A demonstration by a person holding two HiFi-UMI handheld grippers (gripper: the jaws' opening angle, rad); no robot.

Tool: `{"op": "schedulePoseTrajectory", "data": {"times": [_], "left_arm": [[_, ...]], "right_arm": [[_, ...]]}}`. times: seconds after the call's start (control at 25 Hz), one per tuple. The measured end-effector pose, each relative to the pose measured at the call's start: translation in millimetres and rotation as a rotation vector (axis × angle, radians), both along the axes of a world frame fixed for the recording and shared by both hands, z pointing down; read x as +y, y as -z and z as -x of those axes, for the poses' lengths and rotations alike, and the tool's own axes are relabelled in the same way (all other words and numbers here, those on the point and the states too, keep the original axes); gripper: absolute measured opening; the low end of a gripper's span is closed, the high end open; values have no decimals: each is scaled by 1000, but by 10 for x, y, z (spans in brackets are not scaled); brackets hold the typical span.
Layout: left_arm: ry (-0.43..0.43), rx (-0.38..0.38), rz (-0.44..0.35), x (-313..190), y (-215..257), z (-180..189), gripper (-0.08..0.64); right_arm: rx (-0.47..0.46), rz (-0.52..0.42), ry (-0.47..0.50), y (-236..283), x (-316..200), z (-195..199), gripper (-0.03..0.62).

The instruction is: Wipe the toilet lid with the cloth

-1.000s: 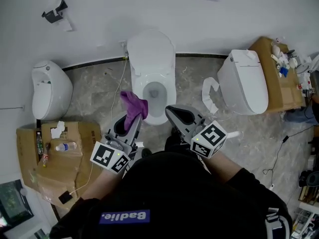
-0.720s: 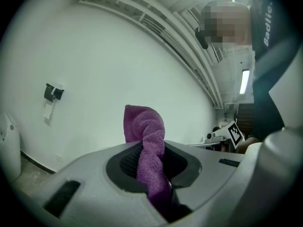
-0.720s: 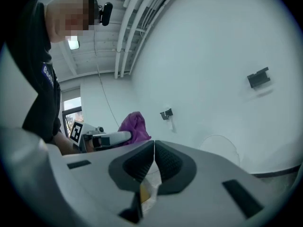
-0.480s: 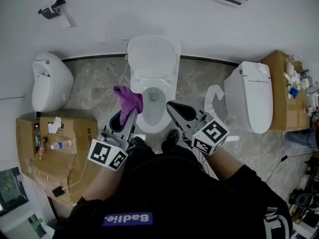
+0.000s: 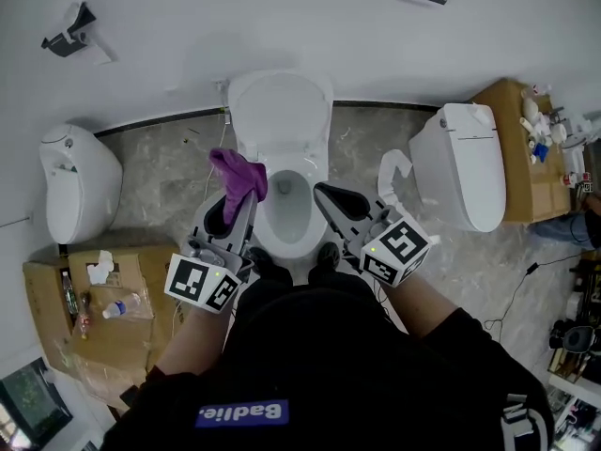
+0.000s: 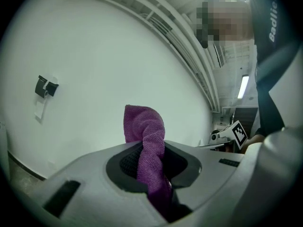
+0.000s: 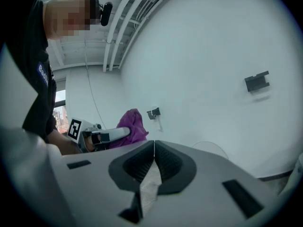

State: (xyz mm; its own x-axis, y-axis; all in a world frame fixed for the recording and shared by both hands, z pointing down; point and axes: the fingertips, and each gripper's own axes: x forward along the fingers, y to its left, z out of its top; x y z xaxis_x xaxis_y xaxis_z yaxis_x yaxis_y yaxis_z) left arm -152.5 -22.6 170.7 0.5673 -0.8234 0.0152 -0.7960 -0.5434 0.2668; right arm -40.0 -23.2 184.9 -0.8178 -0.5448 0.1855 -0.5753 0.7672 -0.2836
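The person stands over an open toilet with a tool in each hand. The left tool is pinching the purple cloth. In the left gripper view the cloth runs as a twisted strip up between the dark pads and flops over above their tips, with the white wall behind it. In the head view the bunched cloth sits over the left side of the seat, just below the raised toilet lid — whether it touches the porcelain cannot be told. The lid leans back against the wall, its inner face toward the camera.

The right tool is held at the bowl's right side, pressed together with nothing in it. The right gripper view shows its two pads meeting in a thin line. That view also catches the cloth at the tip of the left tool, off to the left.

A white wall-hung fixture is at the left, and a second toilet with its lid down stands at the right. A flattened cardboard box lies on the floor at lower left — a plastic bottle rests on it.
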Motion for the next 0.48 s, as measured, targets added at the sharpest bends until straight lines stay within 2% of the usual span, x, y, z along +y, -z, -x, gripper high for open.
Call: {"op": "schedulePoseTrajectory", "data": {"times": [0.28, 0.48], "left_arm": [[-18, -3, 16, -347, -194, 45, 69], [54, -10, 28, -712, -420, -70, 69]], "right_arm": [[15, 8, -49, -181, -306, 11, 29], [23, 19, -20, -446, -674, -212, 29]]}}
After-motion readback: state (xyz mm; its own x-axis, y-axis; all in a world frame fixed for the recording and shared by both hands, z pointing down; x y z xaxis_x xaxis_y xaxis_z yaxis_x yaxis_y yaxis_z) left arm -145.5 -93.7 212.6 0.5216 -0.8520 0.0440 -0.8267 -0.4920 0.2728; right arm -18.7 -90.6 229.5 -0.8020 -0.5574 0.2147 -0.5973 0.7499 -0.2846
